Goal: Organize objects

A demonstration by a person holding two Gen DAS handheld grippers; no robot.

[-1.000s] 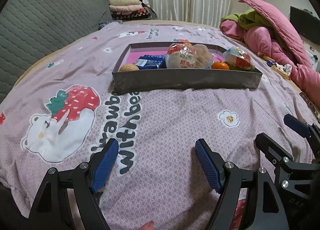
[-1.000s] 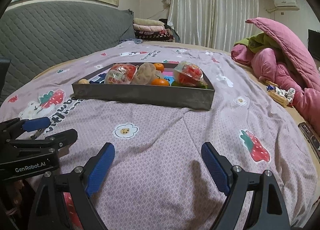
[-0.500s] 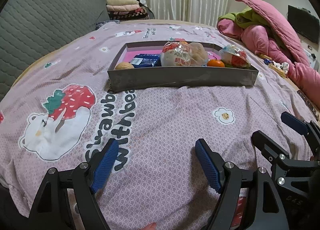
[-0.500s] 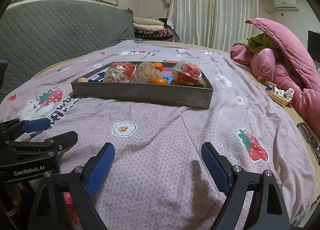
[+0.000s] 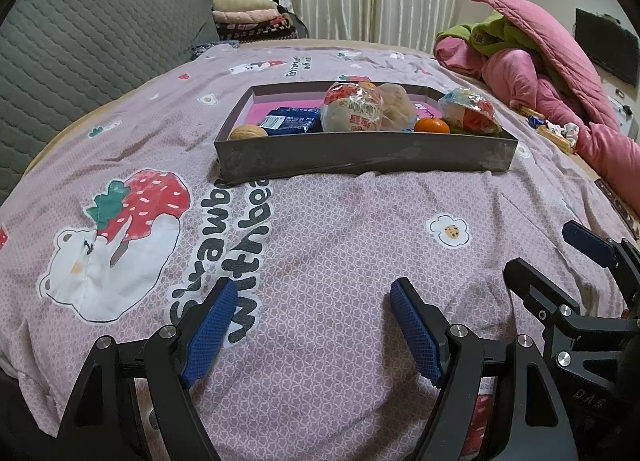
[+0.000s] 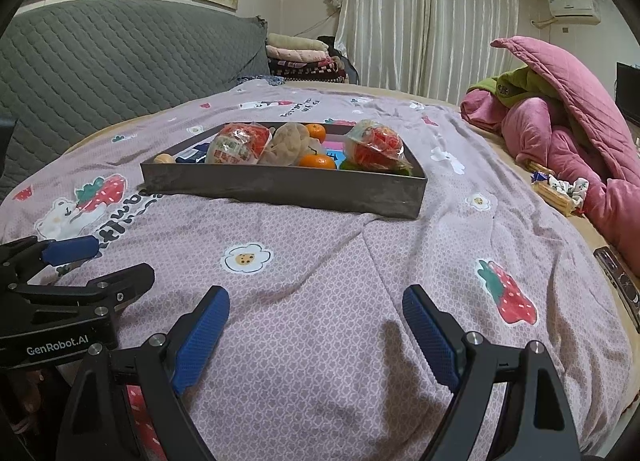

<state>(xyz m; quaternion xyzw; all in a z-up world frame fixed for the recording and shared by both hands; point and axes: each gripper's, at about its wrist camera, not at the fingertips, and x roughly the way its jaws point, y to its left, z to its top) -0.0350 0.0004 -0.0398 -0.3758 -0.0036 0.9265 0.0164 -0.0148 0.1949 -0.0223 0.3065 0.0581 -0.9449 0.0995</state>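
Note:
A grey shallow box (image 5: 360, 155) with a pink floor sits on the bed ahead of both grippers; it also shows in the right wrist view (image 6: 280, 189). It holds a blue packet (image 5: 292, 121), bagged snacks (image 5: 352, 109) (image 6: 376, 143), a pale bagged item (image 6: 286, 143), oranges (image 5: 432, 125) (image 6: 317, 161) and a walnut-like nut (image 5: 248, 132). My left gripper (image 5: 310, 321) is open and empty above the sheet. My right gripper (image 6: 316, 329) is open and empty, beside the left.
The bed has a pink strawberry-bear sheet (image 5: 132, 221). A grey quilted headboard (image 5: 80, 57) stands at the left. Pink and green bedding (image 5: 540, 73) is piled at the right, with wrappers (image 6: 560, 189) beside it. Folded blankets (image 6: 300, 57) lie at the back.
Both grippers have drawn back slightly and lowered; the box sits a little farther away and lower in view. Jaws unchanged.

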